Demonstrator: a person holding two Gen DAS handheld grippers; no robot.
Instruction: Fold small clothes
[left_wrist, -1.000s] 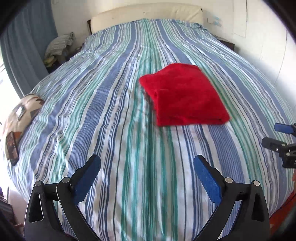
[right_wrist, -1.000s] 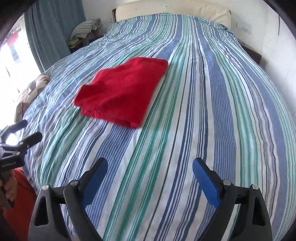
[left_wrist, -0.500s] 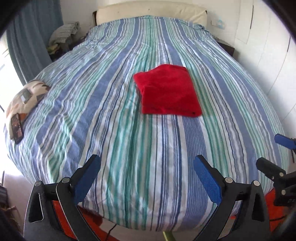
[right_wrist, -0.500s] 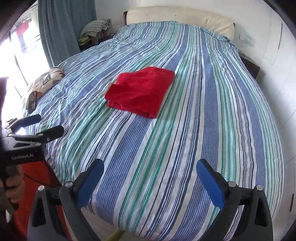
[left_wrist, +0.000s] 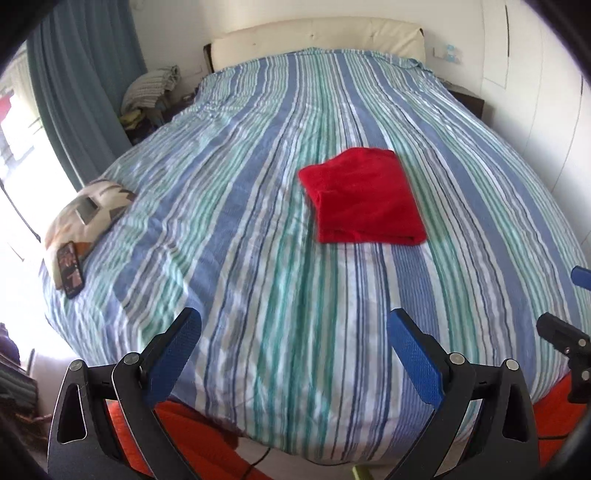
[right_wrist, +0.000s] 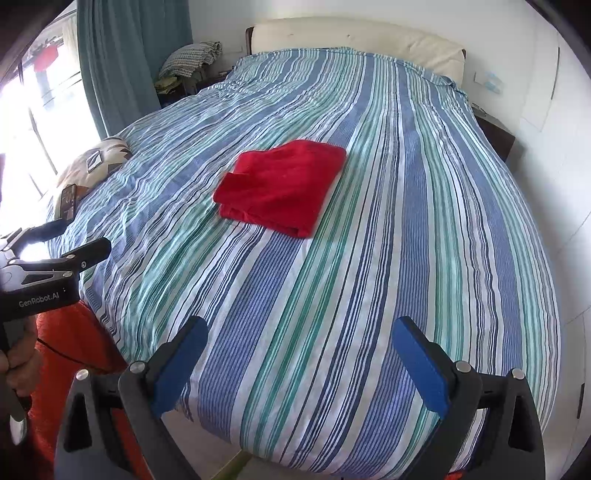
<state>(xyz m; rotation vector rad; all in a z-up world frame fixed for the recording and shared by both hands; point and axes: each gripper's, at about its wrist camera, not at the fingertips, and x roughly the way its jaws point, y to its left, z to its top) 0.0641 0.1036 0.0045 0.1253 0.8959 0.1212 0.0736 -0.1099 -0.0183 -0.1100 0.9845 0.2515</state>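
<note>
The red garment (left_wrist: 364, 197) lies folded into a compact rectangle on the striped bed (left_wrist: 240, 206), at about 1 o'clock from the left hand-held gripper (left_wrist: 293, 354) and about 11 o'clock from the right hand-held gripper (right_wrist: 299, 362). Its edges look squared and layered (a doubled fold shows along the near left corner), so the folding of this piece appears finished.

Both hand-held grippers are spread wide and empty, held off the foot of the bed, well apart from the garment. The left one also shows at 9 o'clock in the right wrist view, gripped in the person's hand (right_wrist: 16, 373).

No other loose clothing lies on the bedspread; a patterned cushion (left_wrist: 86, 210) with a phone (left_wrist: 70, 269) against it sits at the bed's left edge, at 10 o'clock. A pile of fabric (right_wrist: 192, 57) rests beside the headboard, though whether it belongs to the task I cannot tell. As far as these views show, nothing further awaits folding.
</note>
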